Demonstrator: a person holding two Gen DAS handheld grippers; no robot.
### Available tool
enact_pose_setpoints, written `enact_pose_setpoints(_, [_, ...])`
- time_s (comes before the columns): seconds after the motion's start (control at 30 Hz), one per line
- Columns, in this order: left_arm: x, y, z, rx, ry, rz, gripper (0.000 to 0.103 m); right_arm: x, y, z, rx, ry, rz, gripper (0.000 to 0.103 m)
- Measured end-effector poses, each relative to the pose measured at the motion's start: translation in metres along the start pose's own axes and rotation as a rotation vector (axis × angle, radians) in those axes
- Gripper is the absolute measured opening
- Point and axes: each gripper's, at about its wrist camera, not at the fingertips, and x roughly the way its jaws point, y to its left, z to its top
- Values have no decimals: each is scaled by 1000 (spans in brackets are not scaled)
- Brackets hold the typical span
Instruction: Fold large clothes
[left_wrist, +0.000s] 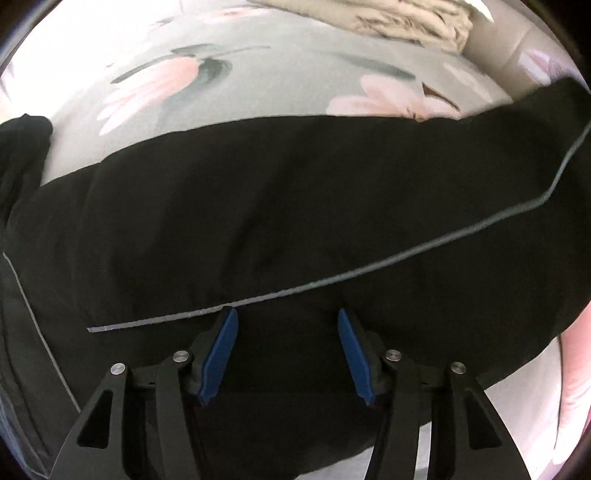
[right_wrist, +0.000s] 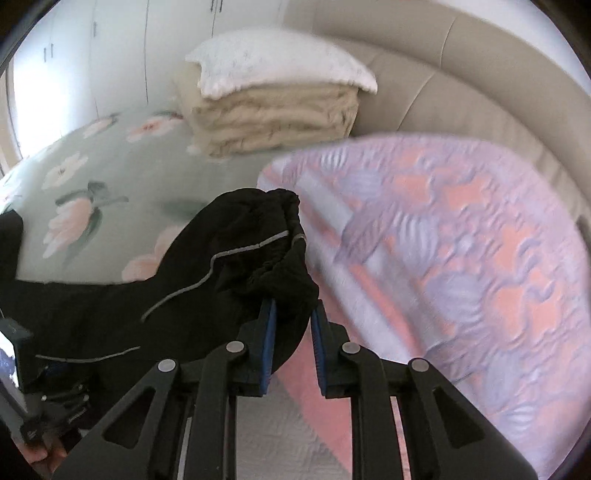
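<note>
Pinching the black pants (right_wrist: 258, 258) in my right hand-held gripper (right_wrist: 293, 314); my left hand-held gripper (left_wrist: 288, 315) hangs apart above them on the bed (left_wrist: 258, 85).

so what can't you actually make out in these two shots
- Black garment: its full outline, cut off by the left wrist view's edges.
- Left gripper: whether it touches the cloth; black on black.
- Right gripper: the pinched fabric hides the grip point.
- Pink quilt: pattern blurred in the right wrist view.

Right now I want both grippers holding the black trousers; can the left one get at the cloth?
Probably yes. The left gripper is open just above the black trousers, with nothing between. The right gripper already clamps the waistband.
</note>
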Motion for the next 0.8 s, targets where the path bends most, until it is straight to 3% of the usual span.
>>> enact_pose_setpoints(0.1, [-12,-1,-5,-5,-15,-31,58,9,-10,-6,42,35,16,20])
enact_pose_setpoints(0.23, [-39,25,-21,-64,-43,-102,58,-10,-4,-3,14,4,35,20])
enact_pose_setpoints(0.37, [-79,63,-40,-111,-95,-86,58,-43,30,4,-67,-51,103,20])
enact_pose_setpoints(0.67, [-175,208,-108,-298,-193,98,58,-134,179,-3,-258,-133,407,20])
enact_pose_setpoints(0.73, [-199,247,-132,-364,-213,139,58,-160,221,-11,-313,-152,493,8])
enact_pose_setpoints(0.8, [-217,277,-152,-421,-233,180,59,-183,259,-16,-364,-172,554,8])
